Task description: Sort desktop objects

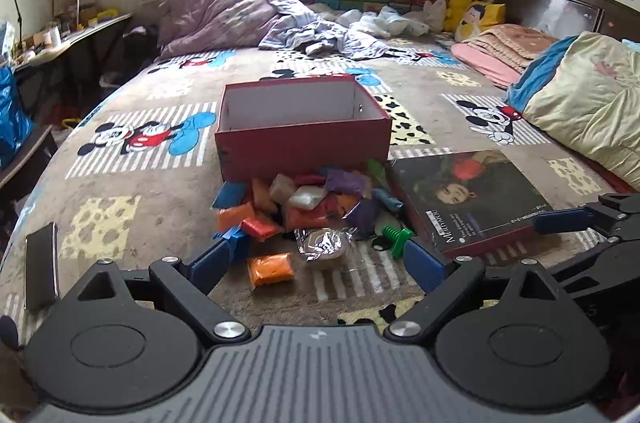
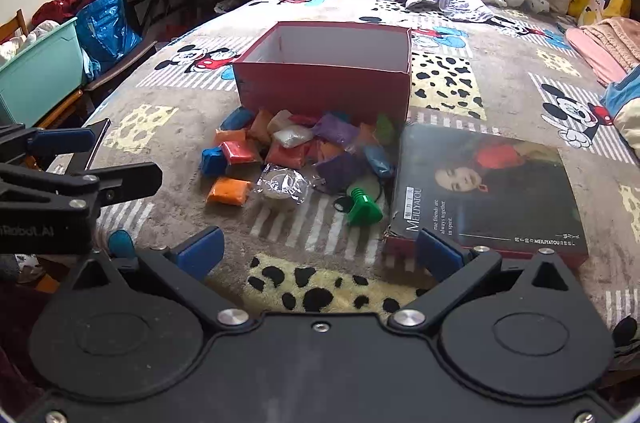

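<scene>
An open red box [image 1: 303,142] [image 2: 322,84] stands on the bed, its inside looking empty. In front of it lies a pile of coloured clay packets [image 1: 304,201] [image 2: 296,147], an orange packet [image 1: 270,268] [image 2: 229,190] apart from the pile, a clear-wrapped round item [image 1: 324,243] [image 2: 282,183] and a green plastic toy [image 1: 396,238] [image 2: 362,205]. The box lid [image 1: 466,199] [image 2: 488,187], printed with a portrait, lies at the right. My left gripper [image 1: 320,255] is open and empty just short of the orange packet. My right gripper [image 2: 320,251] is open and empty, short of the toy.
A phone [image 1: 40,267] lies on the bed at the left. Quilts, clothes and plush toys [image 1: 466,5] fill the far bed. A pillow [image 1: 588,103] sits at the right. A teal bin [image 2: 36,71] and blue bag [image 2: 106,27] stand beside the bed.
</scene>
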